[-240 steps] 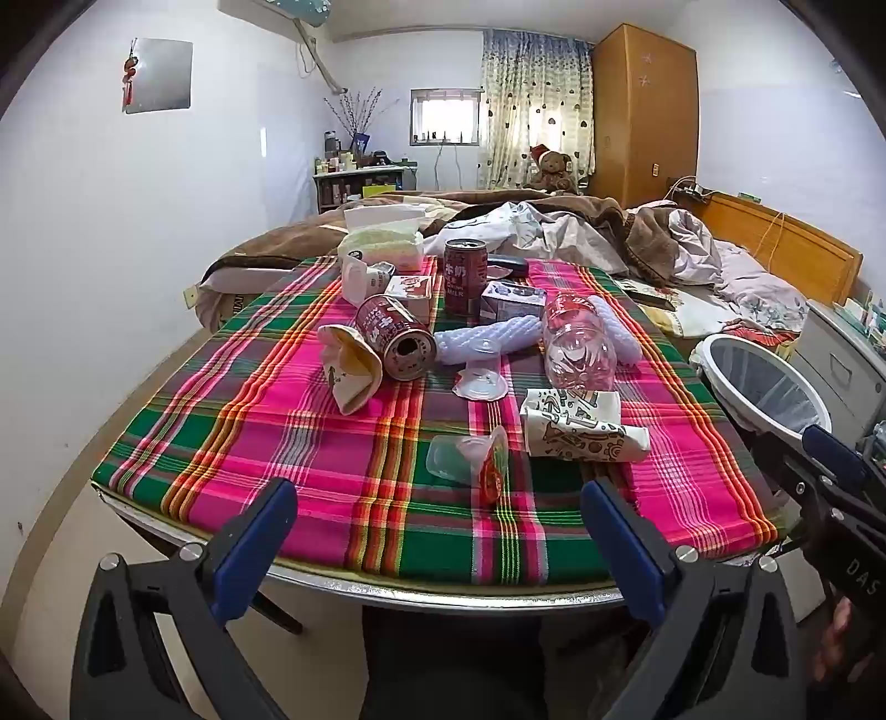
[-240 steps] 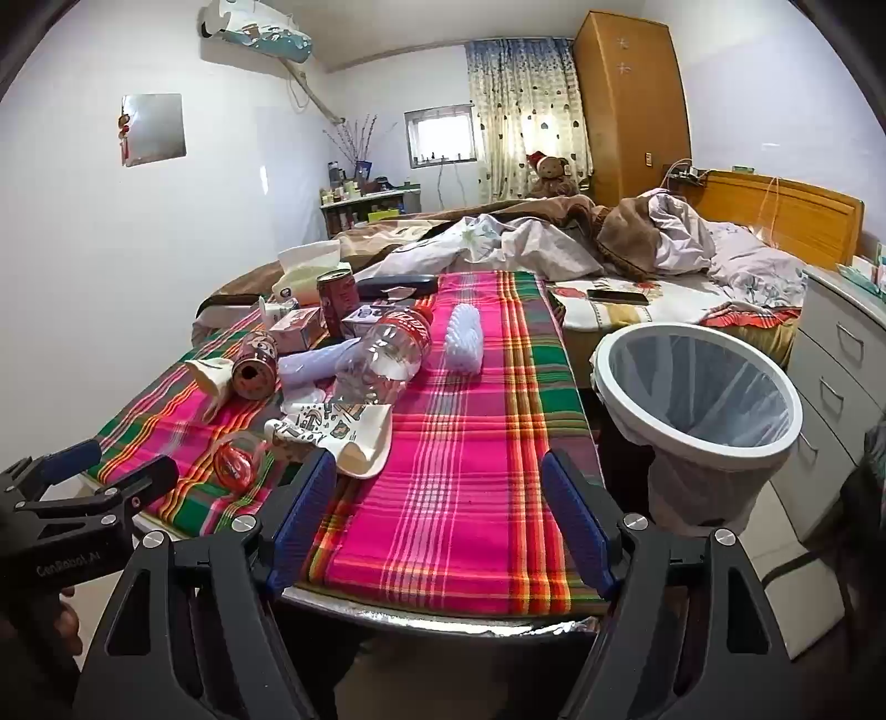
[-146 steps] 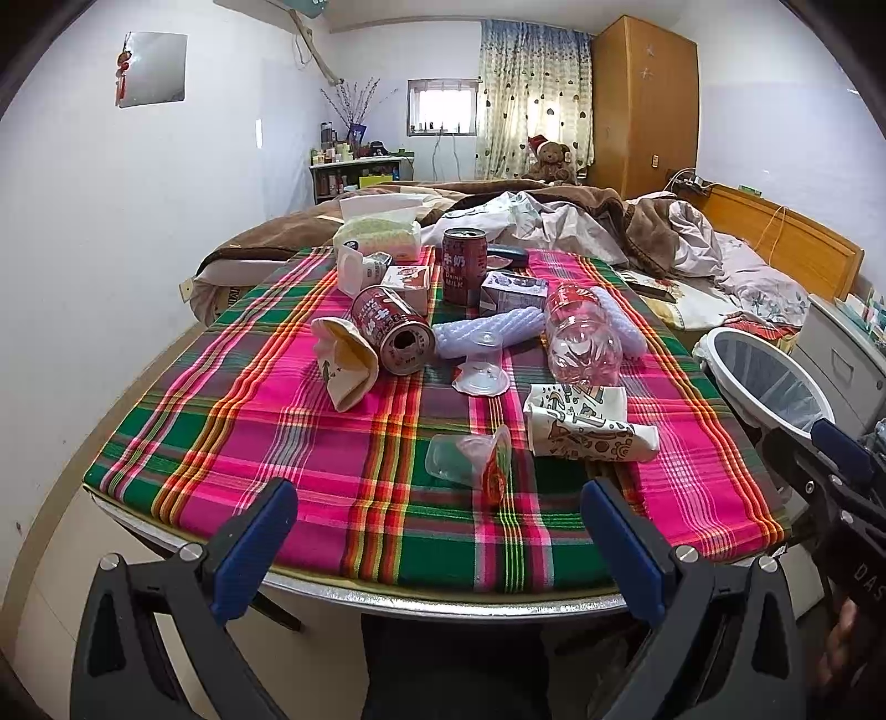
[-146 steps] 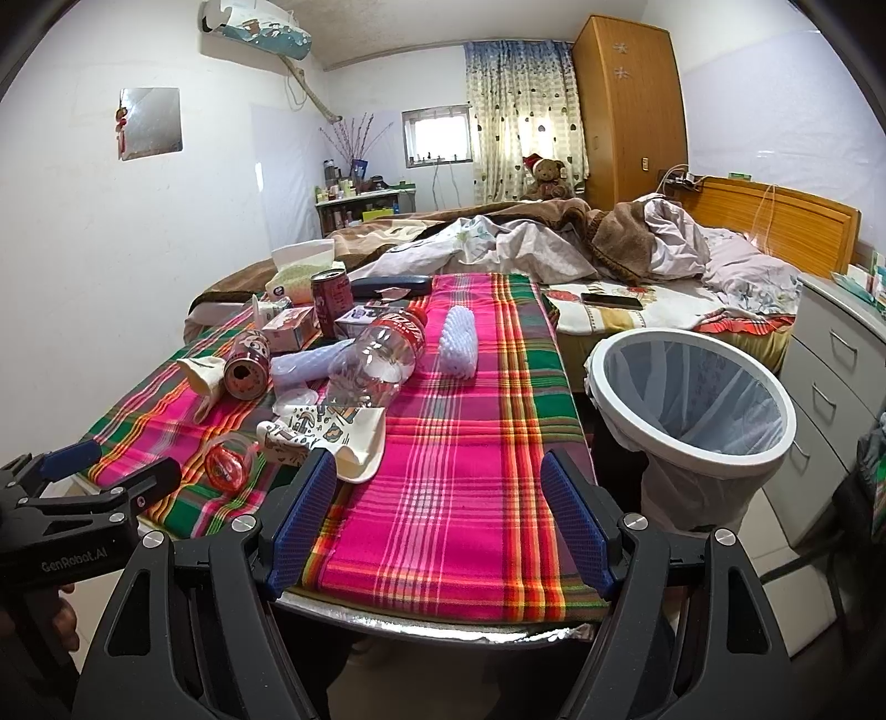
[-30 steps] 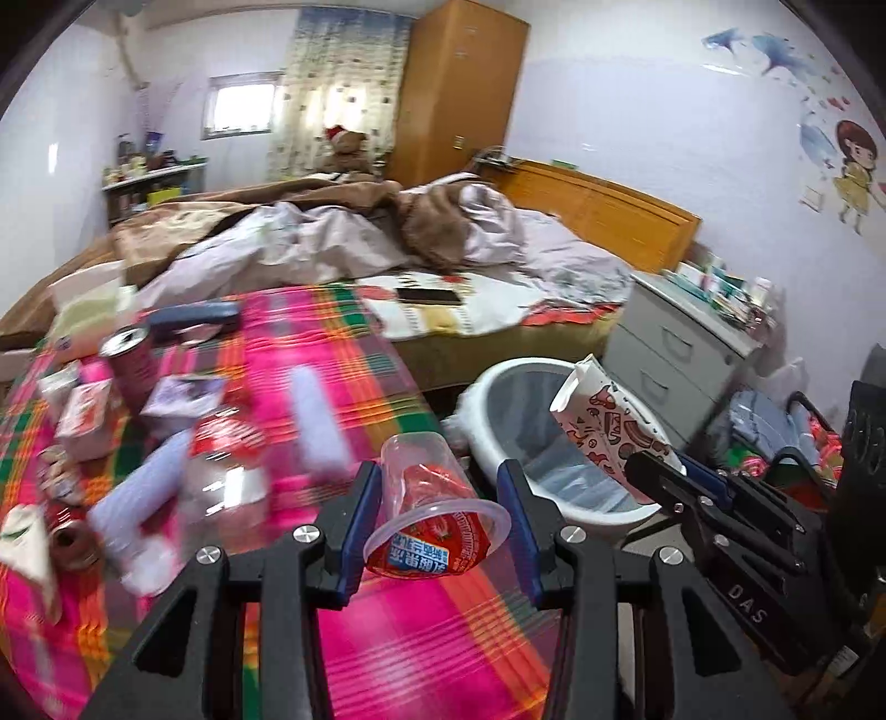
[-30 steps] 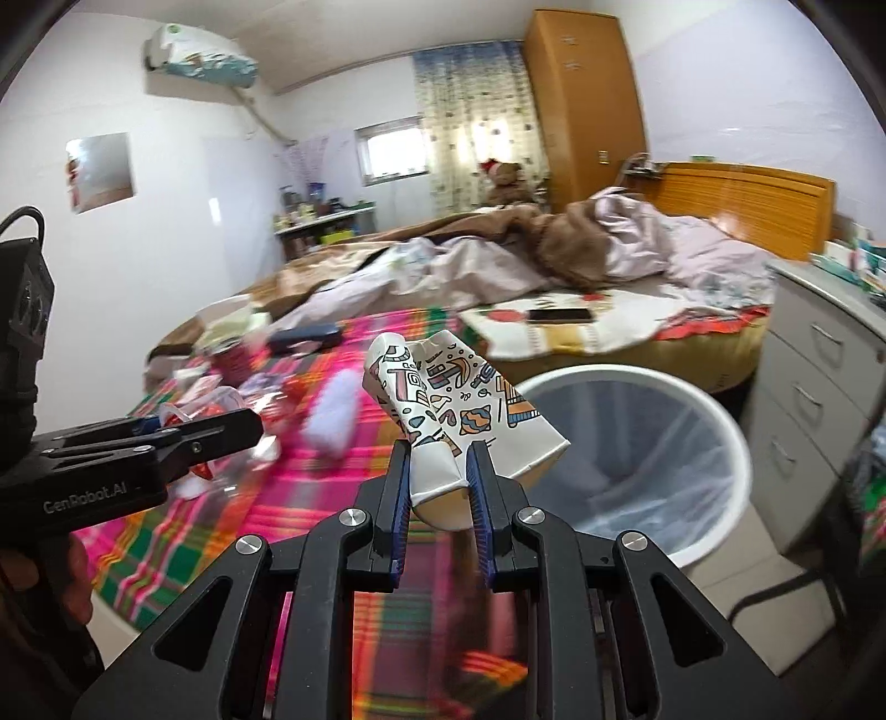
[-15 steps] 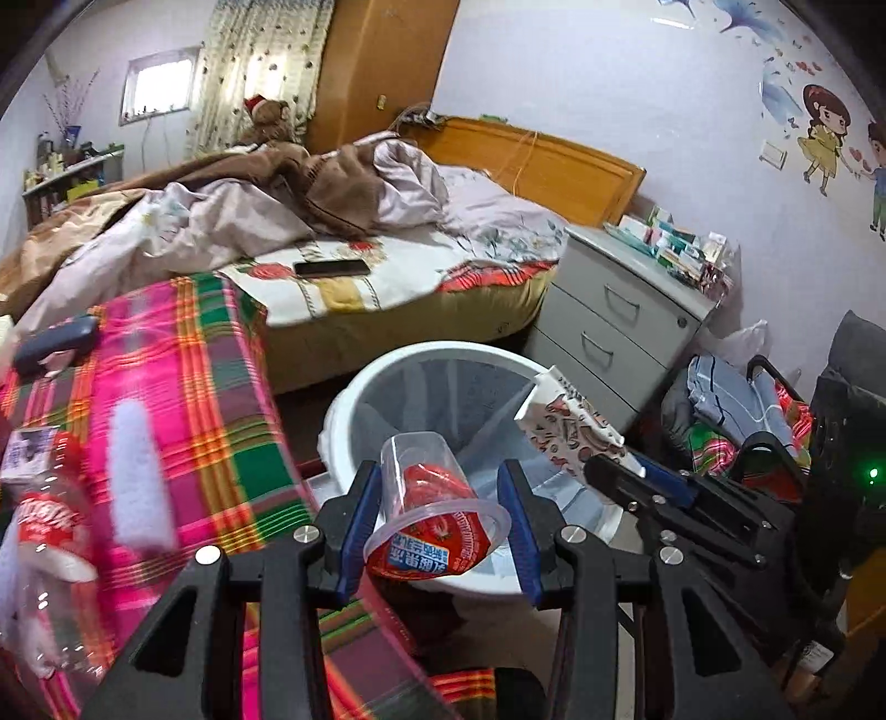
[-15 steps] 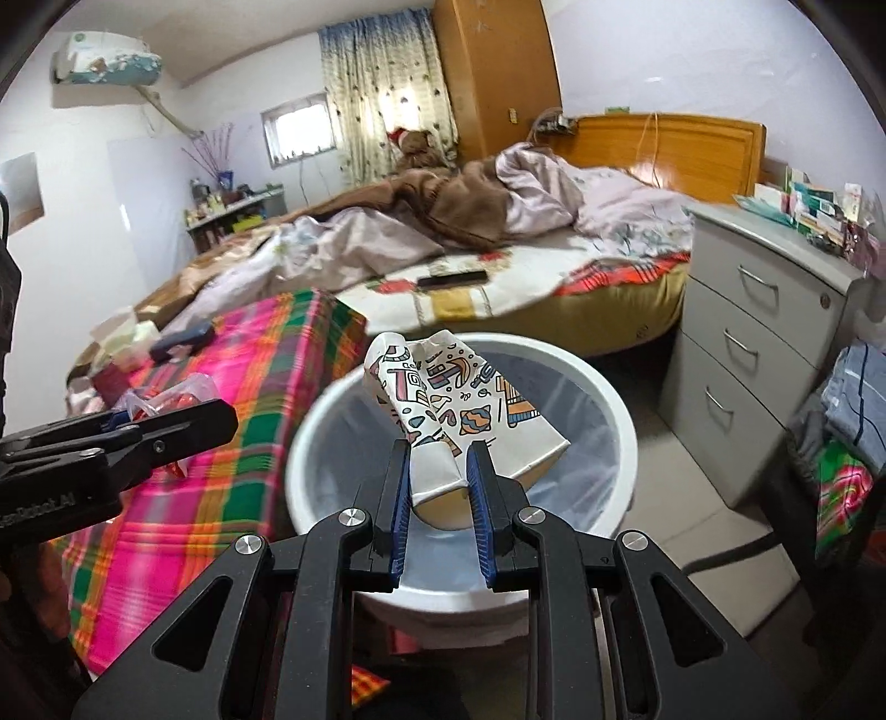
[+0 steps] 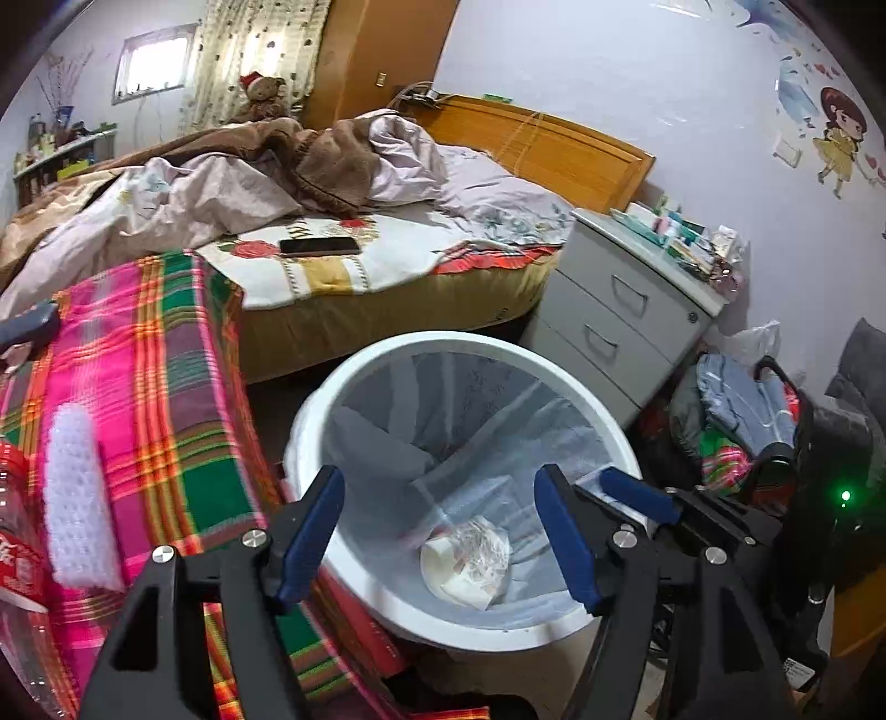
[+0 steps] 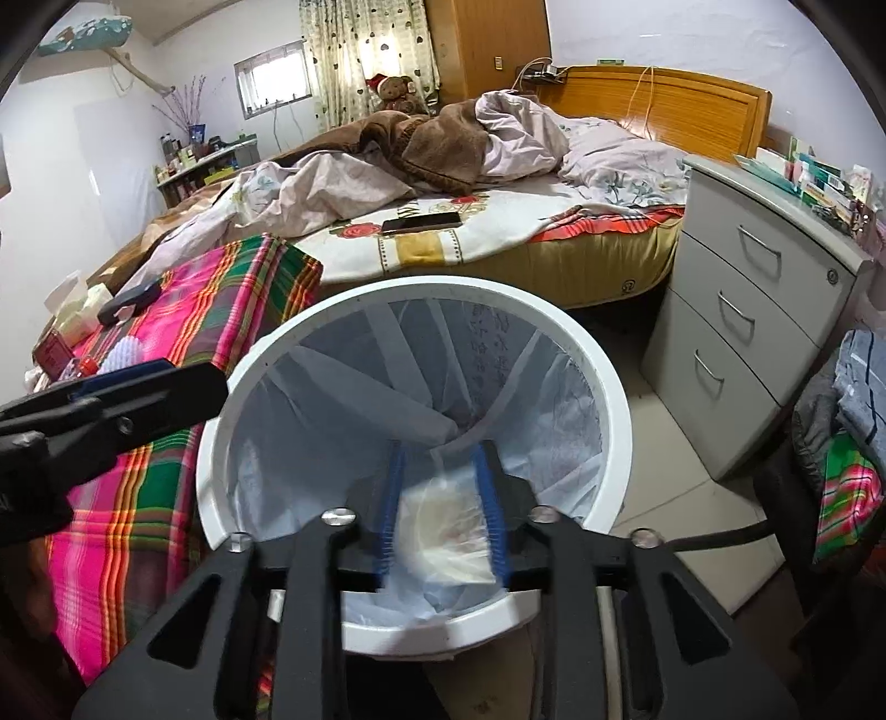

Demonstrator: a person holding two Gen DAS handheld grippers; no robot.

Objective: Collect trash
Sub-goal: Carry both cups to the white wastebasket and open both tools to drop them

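Both drops done vs 0.5 s ago: left gripper [image 9: 437,531] fingers wide apart, empty; right gripper [image 10: 443,515] fingers parted, nothing gripped. Plastic cup [image 9: 476,548] + paper cup [image 9: 451,576] now lie in bin [image 9: 387,354] bottom. More trash waits on tabletop [image 9: 166,387]; I go back next.

The walls are pale and plain, with a cartoon girl sticker [image 9: 841,141] on one of them. A small bright window [image 10: 272,79] lets in daylight, and a spotted curtain [image 10: 362,50] hangs next to it. A tall orange wooden wardrobe [image 10: 487,44] stands in the corner. The big bed with an orange wooden headboard [image 9: 545,152] is messy, with a brown blanket [image 10: 426,141] and pale sheets. A teddy bear in a red hat [image 10: 394,91] sits behind it. A grey drawer cabinet [image 10: 747,327] stands beside the bed. The floor is pale tile [image 10: 659,471].
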